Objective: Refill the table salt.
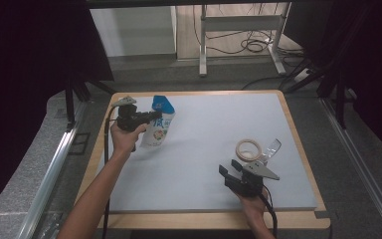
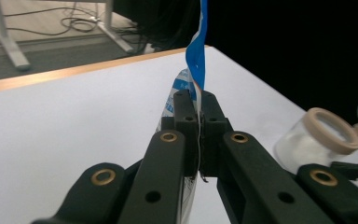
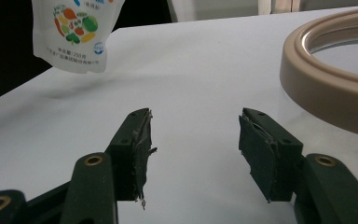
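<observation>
A white pouch with a blue top and printed vegetables [image 1: 159, 124] hangs at the table's back left, lifted off the surface. My left gripper [image 1: 151, 117] is shut on its side edge; in the left gripper view the jaws pinch the thin pouch [image 2: 196, 56] between them. The pouch's lower part [image 3: 74, 32] floats above the table in the right gripper view. A clear jar with a beige rim [image 1: 248, 149] stands at the right. My right gripper [image 1: 230, 167] rests just in front of it, open with nothing between its jaws. The jar's rim [image 3: 326, 88] is close on the right.
A clear lid [image 1: 273, 148] lies just right of the jar. The white table top [image 1: 199, 164] has a wooden border. A desk frame and cables [image 1: 243, 45] stand on the floor beyond the table's far edge.
</observation>
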The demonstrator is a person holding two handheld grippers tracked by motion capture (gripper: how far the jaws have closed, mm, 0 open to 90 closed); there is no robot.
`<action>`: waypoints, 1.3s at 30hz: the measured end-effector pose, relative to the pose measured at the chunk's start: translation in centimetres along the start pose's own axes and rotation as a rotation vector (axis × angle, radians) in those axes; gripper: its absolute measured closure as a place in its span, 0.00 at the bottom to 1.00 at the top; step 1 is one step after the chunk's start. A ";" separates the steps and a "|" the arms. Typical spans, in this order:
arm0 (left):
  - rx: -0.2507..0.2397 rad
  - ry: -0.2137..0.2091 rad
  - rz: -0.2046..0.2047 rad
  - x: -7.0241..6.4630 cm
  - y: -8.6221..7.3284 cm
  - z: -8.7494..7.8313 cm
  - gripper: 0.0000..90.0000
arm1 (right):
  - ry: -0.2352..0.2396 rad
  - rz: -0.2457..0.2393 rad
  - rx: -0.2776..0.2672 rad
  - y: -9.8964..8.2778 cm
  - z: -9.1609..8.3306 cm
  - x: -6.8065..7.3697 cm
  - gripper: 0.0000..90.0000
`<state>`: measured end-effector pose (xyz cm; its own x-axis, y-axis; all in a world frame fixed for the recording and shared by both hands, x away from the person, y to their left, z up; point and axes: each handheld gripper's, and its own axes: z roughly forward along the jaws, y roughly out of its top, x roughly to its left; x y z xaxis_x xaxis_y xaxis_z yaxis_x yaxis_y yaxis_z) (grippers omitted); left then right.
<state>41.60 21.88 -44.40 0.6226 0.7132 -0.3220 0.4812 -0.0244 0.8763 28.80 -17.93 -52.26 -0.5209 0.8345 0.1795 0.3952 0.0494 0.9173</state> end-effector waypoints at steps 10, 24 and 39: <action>-0.032 0.044 0.007 1.2 -3.1 -3.2 0.98 | 0.003 -0.001 -0.010 0.1 -0.5 0.0 0.49; -0.039 0.050 0.006 1.1 -5.4 -5.4 0.97 | -0.001 0.008 -0.016 0.2 -1.0 -0.1 0.49; -0.055 0.054 0.015 0.9 -6.0 -6.0 0.92 | -0.004 0.007 -0.019 0.4 -1.1 -0.2 0.48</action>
<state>35.61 26.89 -47.78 0.5946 0.7499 -0.2899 0.4361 0.0022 0.8999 28.23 -18.69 -51.58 -0.5149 0.8371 0.1847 0.3842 0.0328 0.9227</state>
